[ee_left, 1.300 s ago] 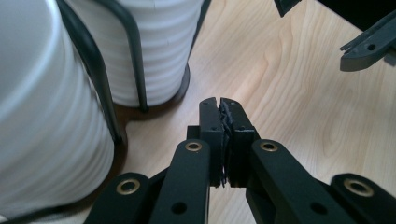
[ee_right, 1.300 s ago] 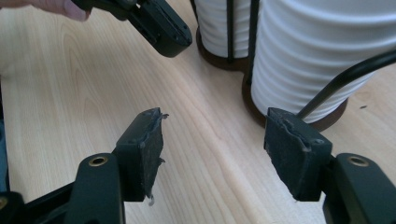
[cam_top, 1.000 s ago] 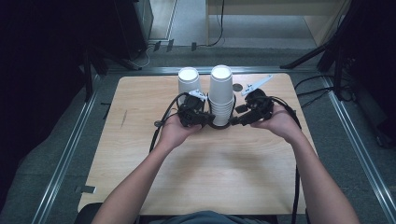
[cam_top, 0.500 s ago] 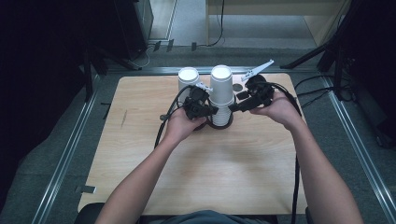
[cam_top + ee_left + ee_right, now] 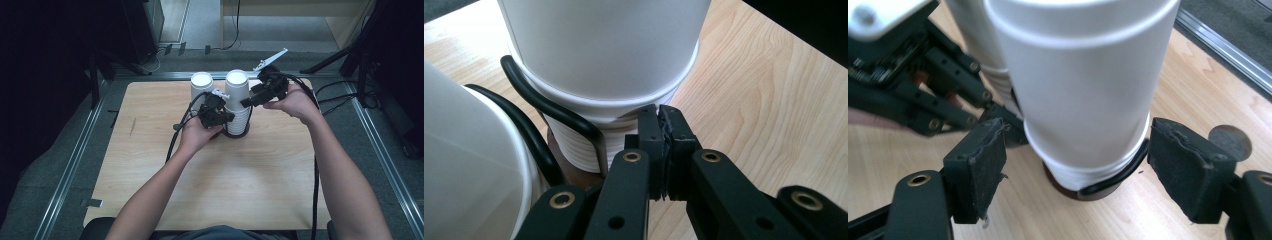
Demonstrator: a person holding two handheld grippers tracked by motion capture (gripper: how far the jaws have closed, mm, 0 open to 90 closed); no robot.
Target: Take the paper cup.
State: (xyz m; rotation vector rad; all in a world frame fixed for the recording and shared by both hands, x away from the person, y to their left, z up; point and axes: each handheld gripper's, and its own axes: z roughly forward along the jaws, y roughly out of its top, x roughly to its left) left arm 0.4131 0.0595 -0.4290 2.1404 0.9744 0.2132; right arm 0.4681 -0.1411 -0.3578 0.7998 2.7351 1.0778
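Note:
A tall stack of upturned white paper cups (image 5: 236,102) stands in a black wire holder (image 5: 1118,175) on a brown base at the table's far middle. My left gripper (image 5: 220,116) is shut, its tips (image 5: 661,130) pressed together right under the rim of a lower cup (image 5: 614,60); nothing shows between them. My right gripper (image 5: 251,100) is higher, at the stack's right side. Its jaws have just been opening and now stand on either side of the cups (image 5: 1083,90), pads (image 5: 975,165) clear of the wall.
A second stack of white cups (image 5: 202,85) stands just left of the first, close to my left gripper. A small brown disc (image 5: 1230,142) lies on the wooden table (image 5: 280,185) beside the holder. Metal rails (image 5: 75,160) edge the table.
My right gripper has risen along the stack and drawn toward the far right, its jaws spreading off the cups. The left gripper has stayed shut at the lower rims.

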